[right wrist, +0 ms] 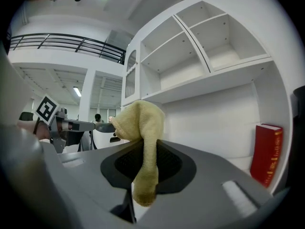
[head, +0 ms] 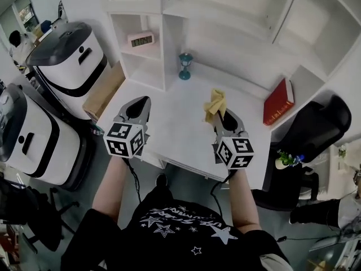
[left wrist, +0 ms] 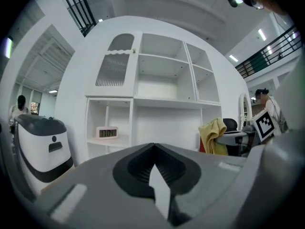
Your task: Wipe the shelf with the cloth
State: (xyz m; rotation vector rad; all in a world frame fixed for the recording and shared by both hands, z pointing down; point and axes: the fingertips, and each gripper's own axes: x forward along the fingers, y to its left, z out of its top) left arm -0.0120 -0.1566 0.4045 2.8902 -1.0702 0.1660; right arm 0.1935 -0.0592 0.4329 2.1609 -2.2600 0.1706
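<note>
Over the white counter (head: 180, 126) at the foot of the shelf (head: 225, 44), we hold both grippers side by side, well apart, each pointing toward the open bays.

**Right gripper.** The right gripper (head: 220, 116) has its jaws closed on the yellow cloth (head: 215, 102). Looking along that gripper (right wrist: 145, 146), we see the cloth (right wrist: 140, 123) pinched at the tips: one bunch stands up above them and a narrow tail hangs down between the jaw bodies. The cloth is off the counter, in front of the shelf's (right wrist: 209, 56) wide lower bay. The left gripper view shows it drooping from the jaw tips (left wrist: 213, 136).

**Left gripper.** The left gripper (head: 145, 102) has its jaws brought together. In its own view the tips (left wrist: 153, 146) meet at a point and grip nothing.

**Shelf contents.**
- A digital clock (head: 141, 39) stands in the small left bay; the left gripper view shows it on that bay's lower board (left wrist: 107, 132).
- A small teal ornament (head: 185, 65) stands upright on the counter just right of that bay's divider.
- A red book (head: 277, 101) leans at the right end of the counter; the right gripper view shows it upright against the side wall (right wrist: 267, 154).

**Surroundings.** A white-and-black machine (head: 70, 61) and a cardboard box (head: 104, 89) sit left of the shelf (left wrist: 162, 87). A black chair (head: 316, 123) stands to its right.
</note>
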